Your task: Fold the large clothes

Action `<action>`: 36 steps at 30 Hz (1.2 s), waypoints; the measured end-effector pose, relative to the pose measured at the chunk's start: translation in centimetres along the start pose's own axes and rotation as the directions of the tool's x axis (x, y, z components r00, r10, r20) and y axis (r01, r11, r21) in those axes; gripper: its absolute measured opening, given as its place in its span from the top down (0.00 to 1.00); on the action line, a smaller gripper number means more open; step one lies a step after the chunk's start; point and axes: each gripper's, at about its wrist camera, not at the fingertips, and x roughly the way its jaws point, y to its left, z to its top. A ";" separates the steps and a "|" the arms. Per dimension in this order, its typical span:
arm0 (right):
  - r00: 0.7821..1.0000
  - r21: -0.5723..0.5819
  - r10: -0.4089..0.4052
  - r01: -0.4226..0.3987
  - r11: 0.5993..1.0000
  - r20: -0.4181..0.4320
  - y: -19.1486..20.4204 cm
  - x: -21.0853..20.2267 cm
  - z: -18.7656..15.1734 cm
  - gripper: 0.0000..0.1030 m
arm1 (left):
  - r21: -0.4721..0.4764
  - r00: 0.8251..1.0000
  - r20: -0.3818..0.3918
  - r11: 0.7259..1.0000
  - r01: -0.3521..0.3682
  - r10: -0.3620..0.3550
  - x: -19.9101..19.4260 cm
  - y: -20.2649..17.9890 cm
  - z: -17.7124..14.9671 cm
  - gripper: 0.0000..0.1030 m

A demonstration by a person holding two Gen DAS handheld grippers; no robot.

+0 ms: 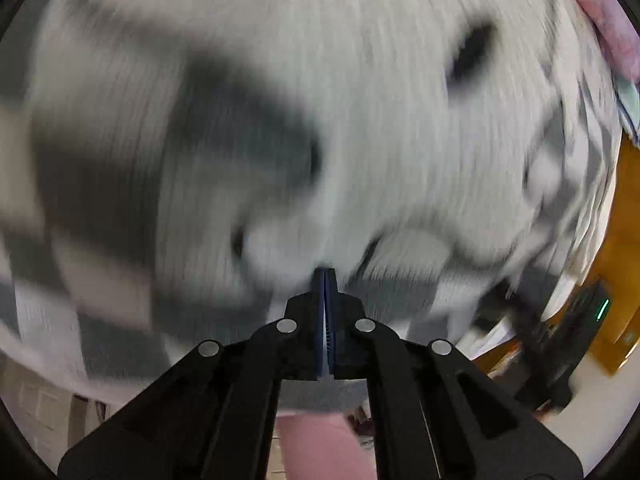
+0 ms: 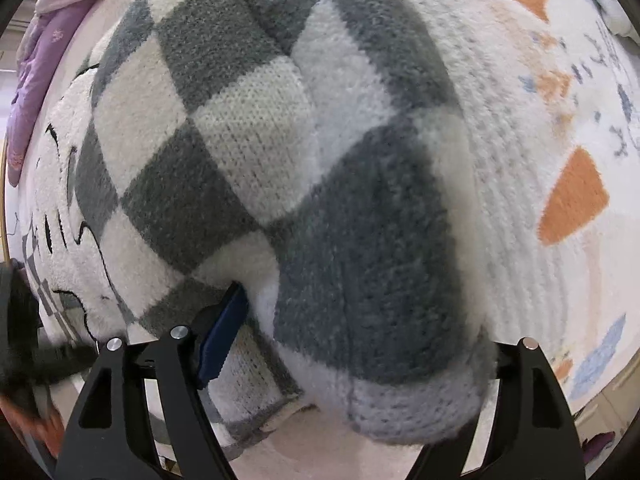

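A thick knit sweater [image 2: 280, 152] in grey and white checks lies bunched on a pale surface. My right gripper [image 2: 356, 308] points down over it and is open wide, with a fat fold of the sweater between its jaws. Its left blue pad [image 2: 224, 332] shows beside the knit and stands apart from it; the right finger is hidden behind the fold. In the left wrist view the sweater [image 1: 280, 120] fills the blurred frame. My left gripper [image 1: 325, 276] is shut, pads together, tips right at the fabric. Whether any knit is pinched I cannot tell.
A cream cloth with orange and blue shapes [image 2: 572, 196] spreads to the right. A fluffy white fabric with black line drawings [image 2: 60, 208] lies at the left, a purple garment [image 2: 44, 52] beyond it. Pink cloth [image 1: 608, 28] and an orange-brown surface [image 1: 624, 208] border the left wrist view.
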 end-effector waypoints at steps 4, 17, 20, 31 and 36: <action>1.000 -0.001 0.002 -0.002 1.000 -0.004 0.8 0.6 0.4 0.28 | -0.004 0.989 0.144 1.000 0.023 -0.022 1.6 1.0 -3.7 0.97; 1.000 -0.004 0.024 -0.024 1.000 -0.009 -1.3 0.8 2.3 0.27 | 0.161 0.910 0.410 0.977 -0.138 0.061 -13.4 -8.5 11.8 0.97; 0.999 -0.003 0.037 -0.037 0.999 -0.010 -2.0 0.5 2.1 0.26 | 0.166 0.922 0.377 0.973 -0.159 0.086 -9.5 -11.0 15.3 0.97; 0.998 0.000 0.063 -0.063 0.998 -0.018 -3.8 0.8 2.2 0.24 | 0.198 0.922 0.343 0.945 -0.260 0.181 -4.5 -13.3 10.5 0.98; 0.999 -0.008 0.047 -0.047 0.999 0.002 -3.3 1.1 2.2 0.23 | 0.188 0.887 0.434 0.947 -0.260 0.157 -1.6 -10.5 3.5 0.98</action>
